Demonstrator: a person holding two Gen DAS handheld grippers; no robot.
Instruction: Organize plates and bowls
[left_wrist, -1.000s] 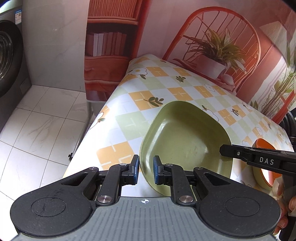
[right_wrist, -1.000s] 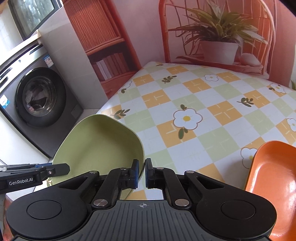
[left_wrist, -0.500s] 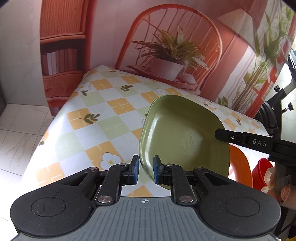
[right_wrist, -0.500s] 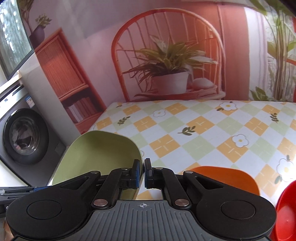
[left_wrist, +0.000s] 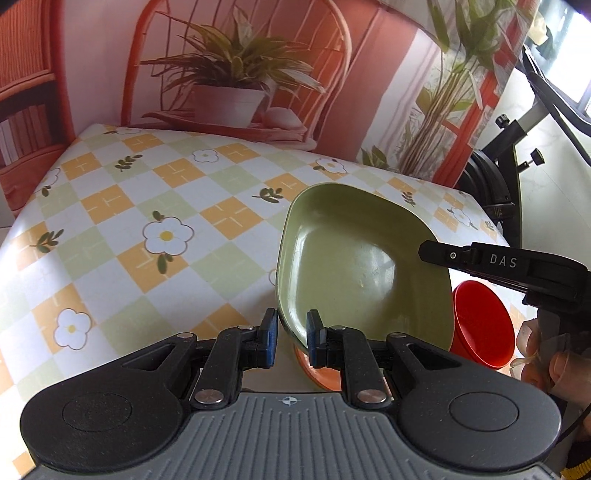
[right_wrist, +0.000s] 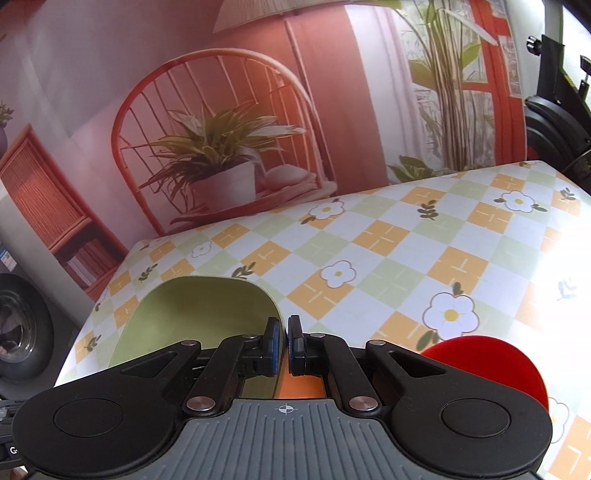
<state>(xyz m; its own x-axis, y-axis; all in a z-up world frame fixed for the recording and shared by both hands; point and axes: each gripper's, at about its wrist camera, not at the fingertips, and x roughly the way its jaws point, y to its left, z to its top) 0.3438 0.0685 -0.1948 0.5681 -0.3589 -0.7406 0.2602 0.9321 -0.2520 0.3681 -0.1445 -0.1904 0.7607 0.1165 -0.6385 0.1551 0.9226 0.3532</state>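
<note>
Left view: the left gripper (left_wrist: 291, 334) pinches the green plate's (left_wrist: 354, 269) near rim, tilted over an orange plate (left_wrist: 317, 373), red bowl (left_wrist: 480, 325) just beside. Stacking looks underway, not finished. Right view: the right gripper (right_wrist: 283, 343) clamps the same green plate; beyond it the table (right_wrist: 388, 240) lies open to its far edge.

"DAS" on right claw (left_wrist: 502, 263)
</note>
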